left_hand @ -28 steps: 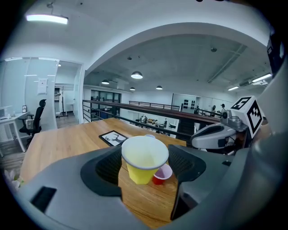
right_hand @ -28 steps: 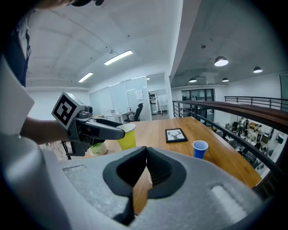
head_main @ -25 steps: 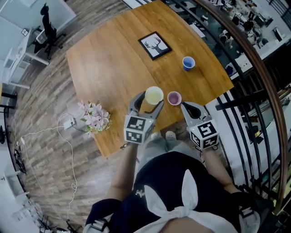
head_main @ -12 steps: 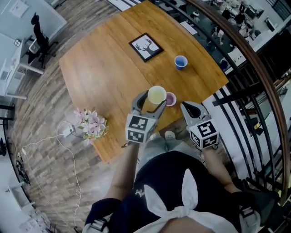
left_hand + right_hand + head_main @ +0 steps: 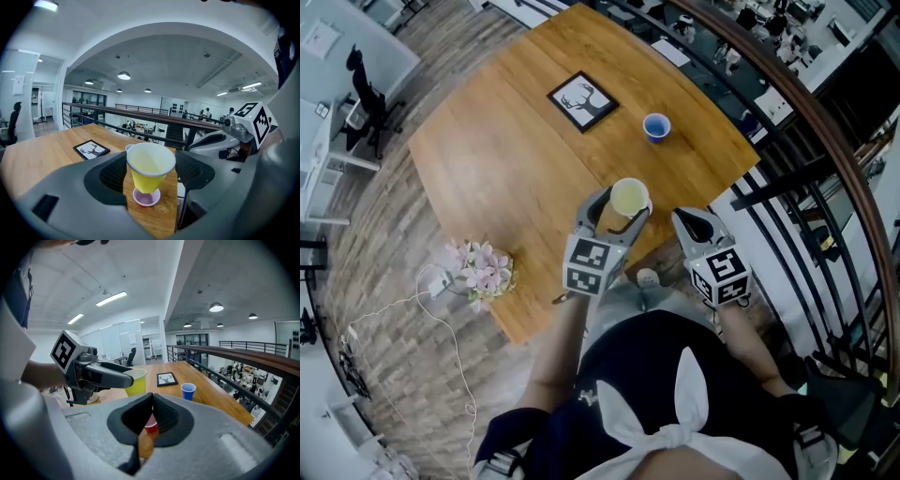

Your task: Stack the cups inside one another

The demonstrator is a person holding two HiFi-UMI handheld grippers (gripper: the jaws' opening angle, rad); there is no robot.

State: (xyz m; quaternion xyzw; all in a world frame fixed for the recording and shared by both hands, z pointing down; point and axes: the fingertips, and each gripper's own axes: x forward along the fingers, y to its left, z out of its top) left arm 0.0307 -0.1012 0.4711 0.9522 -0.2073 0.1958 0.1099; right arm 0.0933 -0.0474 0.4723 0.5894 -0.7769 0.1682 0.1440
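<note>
My left gripper [image 5: 617, 208] is shut on a yellow cup [image 5: 629, 196], held upright above the table's near edge. In the left gripper view the yellow cup [image 5: 150, 168] hangs directly over a small pink cup [image 5: 146, 197] standing on the wood, with a gap between them. The pink cup is hidden under the yellow one in the head view. A blue cup [image 5: 656, 126] stands farther back on the table. My right gripper [image 5: 688, 221] is shut and empty, just right of the yellow cup; its view shows the pink cup [image 5: 151, 423] beyond its jaws.
A framed deer picture [image 5: 582, 99] lies on the wooden table [image 5: 497, 159] behind the cups. A bunch of pink flowers [image 5: 478, 270] sits at the table's left corner. A dark railing [image 5: 825, 150] runs close along the table's right side.
My left gripper has carried the yellow cup to the right until it is over the pink cup, which has gone out of sight in the head view. The right gripper has stayed put.
</note>
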